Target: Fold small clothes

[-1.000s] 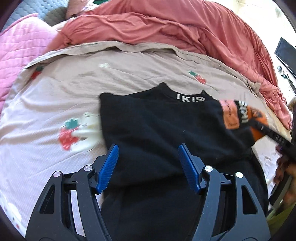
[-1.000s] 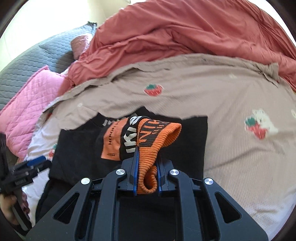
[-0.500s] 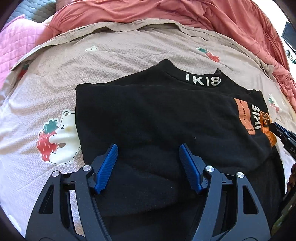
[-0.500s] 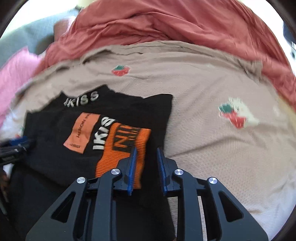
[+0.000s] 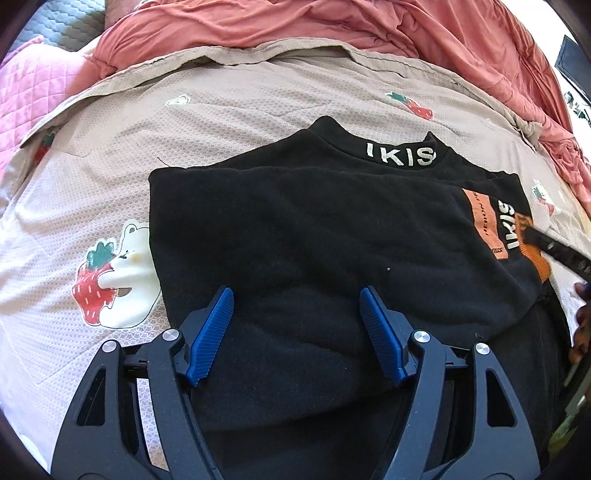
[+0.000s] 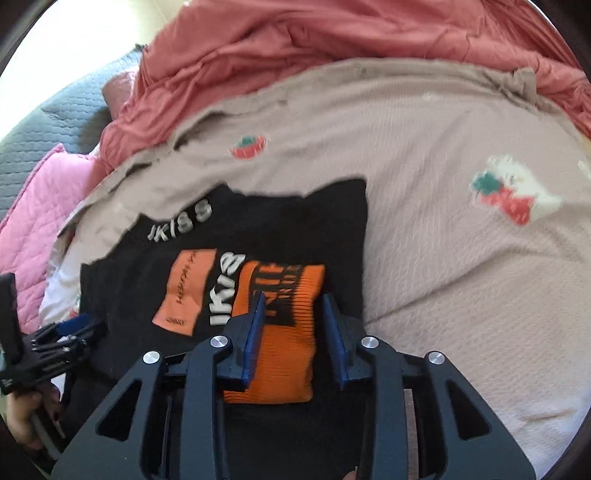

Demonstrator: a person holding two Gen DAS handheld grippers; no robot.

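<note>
A black sweater (image 5: 314, 229) lies flat on the bed, its collar lettered "IKISS" (image 5: 399, 155) at the far side. Its sleeve is folded across the body, and the orange ribbed cuff (image 6: 284, 332) rests on the black cloth. My right gripper (image 6: 292, 299) stands over that cuff with its jaws opening; the cuff lies between the blue pads with a gap on each side. My left gripper (image 5: 295, 295) hovers open over the sweater's near left part and holds nothing. In the left wrist view the right gripper (image 5: 554, 247) shows at the right edge by the cuff (image 5: 532, 251).
The beige sheet (image 5: 110, 166) with strawberry-bear prints spreads around the sweater. A rumpled salmon duvet (image 5: 295, 29) is piled along the far side. A pink quilted pillow (image 5: 33, 85) and grey quilt (image 6: 37, 122) lie at the far left. A person's hand (image 6: 22, 417) holds the left gripper.
The right gripper came down with the orange cuff, laid it on the sweater and let go as its jaws parted. The left gripper sank closer to the sweater, then held still.
</note>
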